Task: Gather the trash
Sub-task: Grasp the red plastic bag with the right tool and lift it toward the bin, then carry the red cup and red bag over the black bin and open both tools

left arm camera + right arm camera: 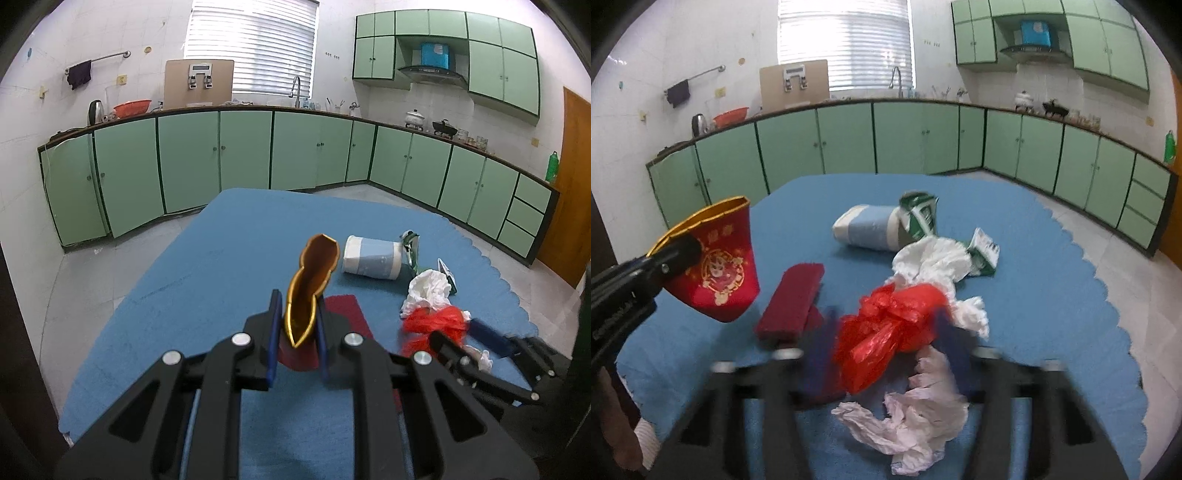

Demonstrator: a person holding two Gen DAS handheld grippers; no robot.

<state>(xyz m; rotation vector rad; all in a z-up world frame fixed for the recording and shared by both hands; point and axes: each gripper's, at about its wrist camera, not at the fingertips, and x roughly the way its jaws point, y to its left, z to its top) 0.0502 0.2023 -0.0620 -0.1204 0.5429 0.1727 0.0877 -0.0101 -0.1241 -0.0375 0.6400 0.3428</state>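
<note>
My left gripper [297,326] is shut on a squashed red paper cup with a gold rim [312,284], held above the blue table; the cup also shows at the left of the right wrist view [718,262]. My right gripper [884,332] is motion-blurred and closed around a crumpled red plastic bag [886,328], also seen in the left wrist view [432,325]. White tissue [934,258] lies just behind the bag, and pale crumpled paper [916,410] lies in front. A blue-and-white paper cup [866,227] lies on its side. Green-and-white wrappers [919,214] lie beside it.
A dark red flat box [792,299] lies on the blue cloth-covered table [1052,295] left of the bag. The table's scalloped edge runs along the right, with tiled floor beyond. Green kitchen cabinets [221,158] line the far walls.
</note>
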